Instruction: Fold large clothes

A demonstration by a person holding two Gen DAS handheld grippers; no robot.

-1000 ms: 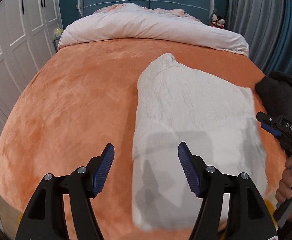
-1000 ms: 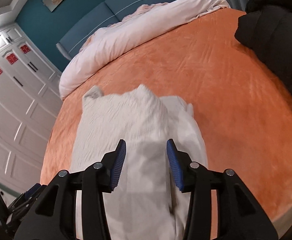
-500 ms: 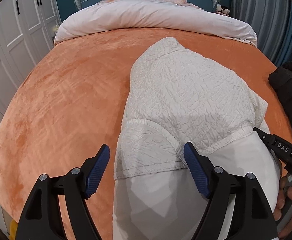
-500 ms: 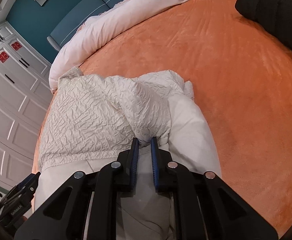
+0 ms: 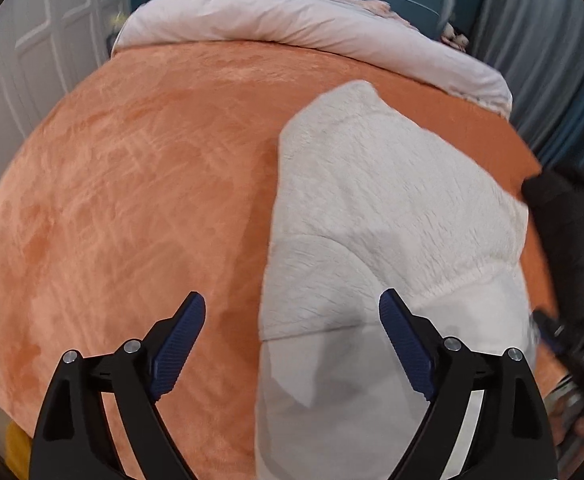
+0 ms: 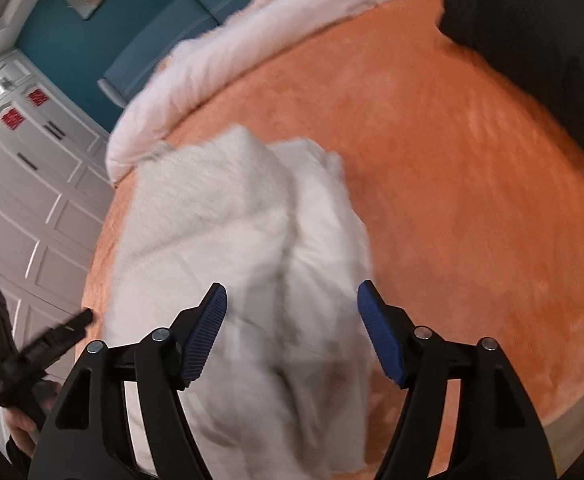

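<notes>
Orange bedspread [image 5: 132, 200] | white garment [image 6: 232, 220] | both jaws wide, empty

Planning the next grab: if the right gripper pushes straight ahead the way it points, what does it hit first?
Most likely the white garment: its bunched fold lies directly between and ahead of the open right gripper, on the orange blanket. Motion blur makes the depth uncertain.

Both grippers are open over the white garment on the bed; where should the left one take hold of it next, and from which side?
Probably the near-left corner of the textured top layer of the white garment, where its hem edge lies over the smooth layer. The left gripper is open right above that edge, so coming down from above, one finger under the hem, looks simplest. The right gripper is open too.
</notes>
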